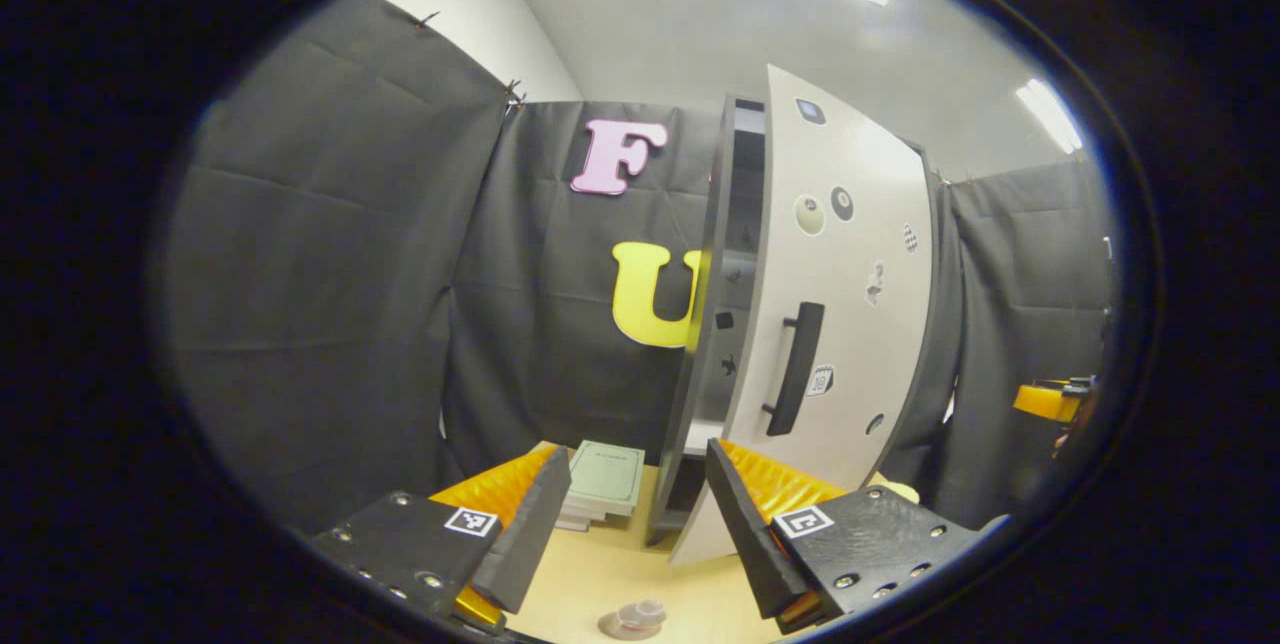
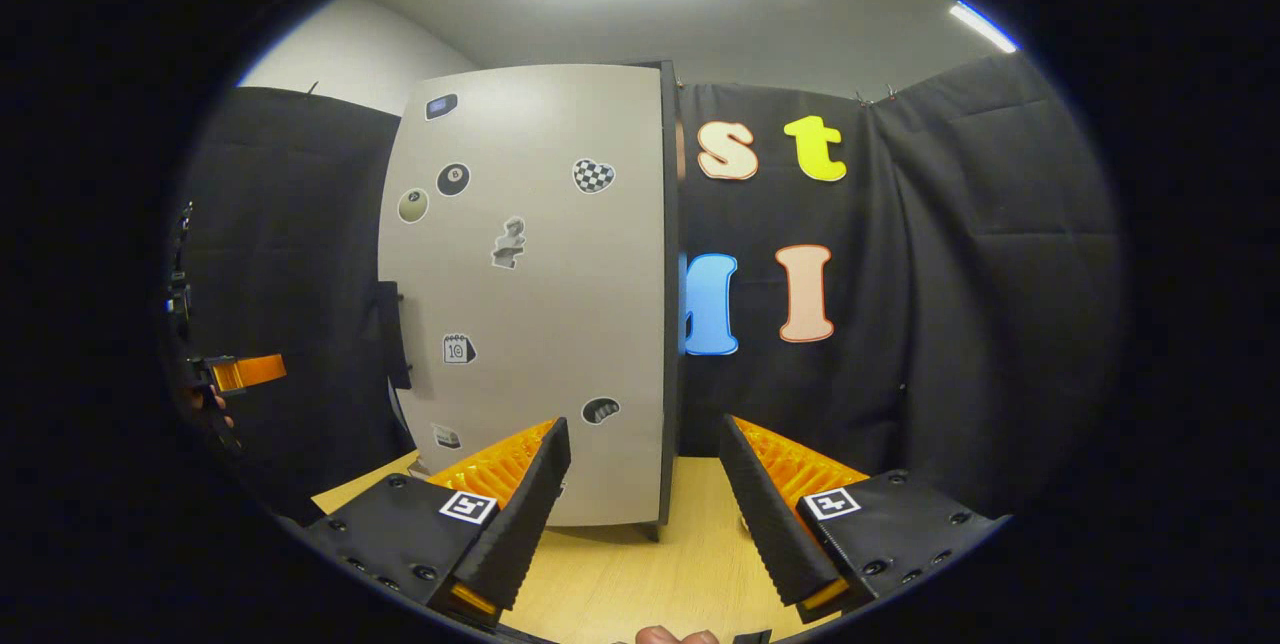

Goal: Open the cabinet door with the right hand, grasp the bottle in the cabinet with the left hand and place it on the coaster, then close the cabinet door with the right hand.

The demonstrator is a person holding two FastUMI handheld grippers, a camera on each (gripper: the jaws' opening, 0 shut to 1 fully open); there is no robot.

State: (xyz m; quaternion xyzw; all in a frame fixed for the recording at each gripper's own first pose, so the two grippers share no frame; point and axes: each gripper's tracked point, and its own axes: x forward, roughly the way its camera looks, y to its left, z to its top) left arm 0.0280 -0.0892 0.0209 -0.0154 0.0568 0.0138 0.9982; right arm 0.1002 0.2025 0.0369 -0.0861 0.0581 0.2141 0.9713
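Note:
The white cabinet door (image 1: 850,254) carries stickers and a black bar handle (image 1: 795,369). It stands ajar, and a dark gap (image 1: 742,254) at its left edge shows part of a shelf inside. I cannot make out a bottle in that gap. A small round coaster (image 1: 633,619) lies on the table just below my left gripper (image 1: 635,454), which is open and empty in front of the cabinet. In the right gripper view the door (image 2: 540,324) faces me, with the handle (image 2: 395,334) at its left edge. My right gripper (image 2: 643,429) is open, empty and short of the door.
A stack of notebooks (image 1: 605,479) lies on the wooden table (image 1: 590,574) left of the cabinet. Orange parts of the right gripper (image 1: 1045,399) and of the left gripper (image 2: 245,371) show at the view edges. Black cloth walls close in the booth.

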